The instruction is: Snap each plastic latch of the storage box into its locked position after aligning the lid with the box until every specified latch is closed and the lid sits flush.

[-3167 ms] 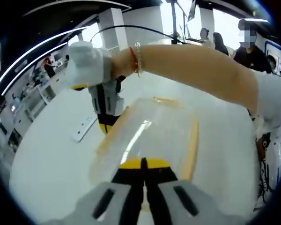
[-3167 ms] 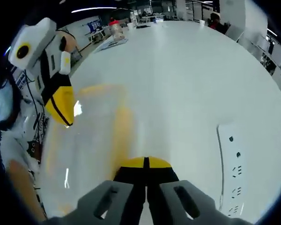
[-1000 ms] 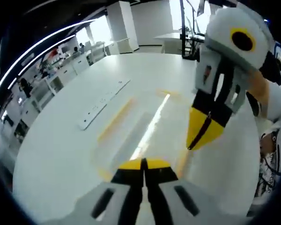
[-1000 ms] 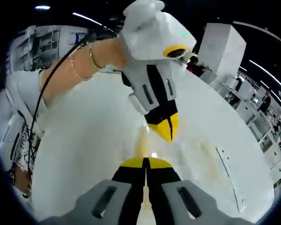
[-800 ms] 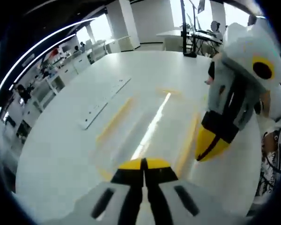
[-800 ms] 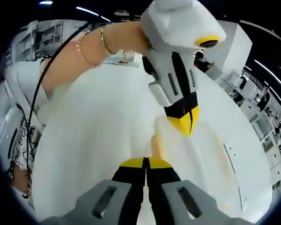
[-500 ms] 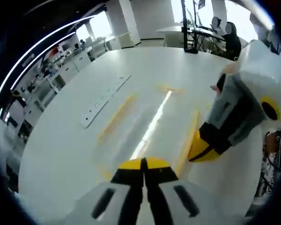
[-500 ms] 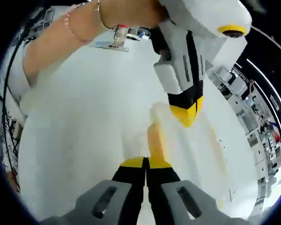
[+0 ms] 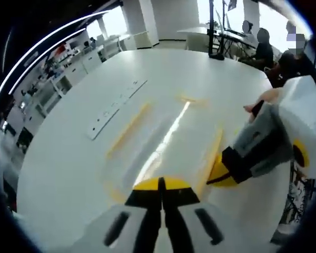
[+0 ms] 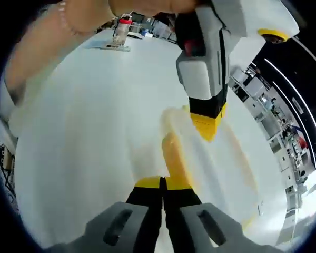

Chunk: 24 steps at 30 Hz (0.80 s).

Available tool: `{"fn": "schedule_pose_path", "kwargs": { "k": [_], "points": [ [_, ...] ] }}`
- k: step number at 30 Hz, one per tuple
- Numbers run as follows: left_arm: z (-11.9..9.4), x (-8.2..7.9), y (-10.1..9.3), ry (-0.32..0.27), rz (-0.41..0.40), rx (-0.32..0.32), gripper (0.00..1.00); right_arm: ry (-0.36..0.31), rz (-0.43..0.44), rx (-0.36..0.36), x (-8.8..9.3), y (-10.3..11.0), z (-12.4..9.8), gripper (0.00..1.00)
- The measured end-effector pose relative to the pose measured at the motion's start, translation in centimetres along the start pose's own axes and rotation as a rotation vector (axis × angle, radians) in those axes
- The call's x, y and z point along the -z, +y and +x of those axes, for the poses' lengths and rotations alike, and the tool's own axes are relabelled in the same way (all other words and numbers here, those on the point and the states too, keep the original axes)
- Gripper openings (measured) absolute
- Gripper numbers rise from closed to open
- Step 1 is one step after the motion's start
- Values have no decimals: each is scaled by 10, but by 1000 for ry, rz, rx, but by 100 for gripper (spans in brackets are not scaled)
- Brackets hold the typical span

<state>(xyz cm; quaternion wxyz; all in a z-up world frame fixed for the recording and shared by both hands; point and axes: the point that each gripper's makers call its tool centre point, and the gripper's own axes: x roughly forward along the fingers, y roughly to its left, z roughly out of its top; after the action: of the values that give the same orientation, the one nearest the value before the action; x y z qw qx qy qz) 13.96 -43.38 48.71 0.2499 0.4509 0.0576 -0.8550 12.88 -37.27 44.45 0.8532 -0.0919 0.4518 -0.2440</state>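
The clear storage box (image 9: 166, 139) lies on the white table with its lid on and yellow latches along its sides. My left gripper (image 9: 160, 182) is shut, its tips over the near end of the lid. One latch (image 9: 216, 153) runs down the box's right side, and my right gripper (image 9: 221, 174) comes in from the right, shut, with its yellow tip against it. In the right gripper view that latch (image 10: 174, 157) sits just ahead of my shut right gripper (image 10: 163, 182). The left gripper (image 10: 205, 128) hangs from above over the lid (image 10: 221, 158).
A white power strip (image 9: 115, 109) lies on the table (image 9: 58, 168) left of the box. A red-capped bottle (image 10: 121, 25) stands at the table's far edge. Several people (image 9: 263, 45) sit at the back right. The person's forearm (image 10: 52, 37) crosses the upper left.
My right gripper has dropped from above the lid to the box's right side, tip now at the latch. The right gripper view has closed in on that latch. My left gripper has held still.
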Motion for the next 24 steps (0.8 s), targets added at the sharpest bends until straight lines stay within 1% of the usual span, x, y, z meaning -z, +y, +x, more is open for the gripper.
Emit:
{"fn": "schedule_pose_path", "kwargs": {
  "k": [4, 6, 7, 8, 11, 12, 13, 14, 17, 18, 19, 20, 22, 23, 24],
  "points": [
    [0, 0, -3, 31, 3, -9, 0, 0, 9, -7, 0, 0, 0, 0],
    [0, 1, -4, 41, 16, -7, 0, -4, 17, -9, 1, 1, 0, 0],
    [-1, 2, -4, 49, -3, -7, 0, -12, 30, -20, 1, 1, -1, 0],
    [-1, 2, -4, 49, 0, -5, 0, -17, 45, -26, 0, 2, -1, 0],
    [-2, 4, -5, 43, -11, 8, 0, -10, 32, -15, 0, 3, 0, 0],
    [-2, 4, -6, 39, -10, 11, 0, -13, 40, -21, 0, 3, 0, 0],
    [-2, 4, -6, 36, -11, 13, 0, -22, 65, -29, 0, 3, 0, 0],
    [-2, 4, -6, 36, -15, 15, 0, -20, 55, -27, 0, 4, 0, 0],
    [-2, 4, -6, 30, -23, 21, 0, -17, 62, -20, -1, 3, 0, 0],
    [-2, 4, -7, 27, -15, 23, 0, -20, 61, -23, 0, 5, 3, 0],
    [-2, 4, -6, 27, -18, 23, 0, -13, 48, -17, 2, 7, 6, 0],
    [-2, 3, -6, 24, -17, 23, 0, 8, -17, 14, 4, 5, 10, 0],
    [-2, 2, -5, 14, -17, 21, 0, 17, -55, 56, 7, 7, 16, 0],
    [0, 2, -6, 12, -20, 23, 0, 5, -34, 63, 5, 7, 17, 0],
    [0, 2, -5, 8, -20, 24, 0, 7, -46, 66, 5, 5, 16, 0]
  ]
}}
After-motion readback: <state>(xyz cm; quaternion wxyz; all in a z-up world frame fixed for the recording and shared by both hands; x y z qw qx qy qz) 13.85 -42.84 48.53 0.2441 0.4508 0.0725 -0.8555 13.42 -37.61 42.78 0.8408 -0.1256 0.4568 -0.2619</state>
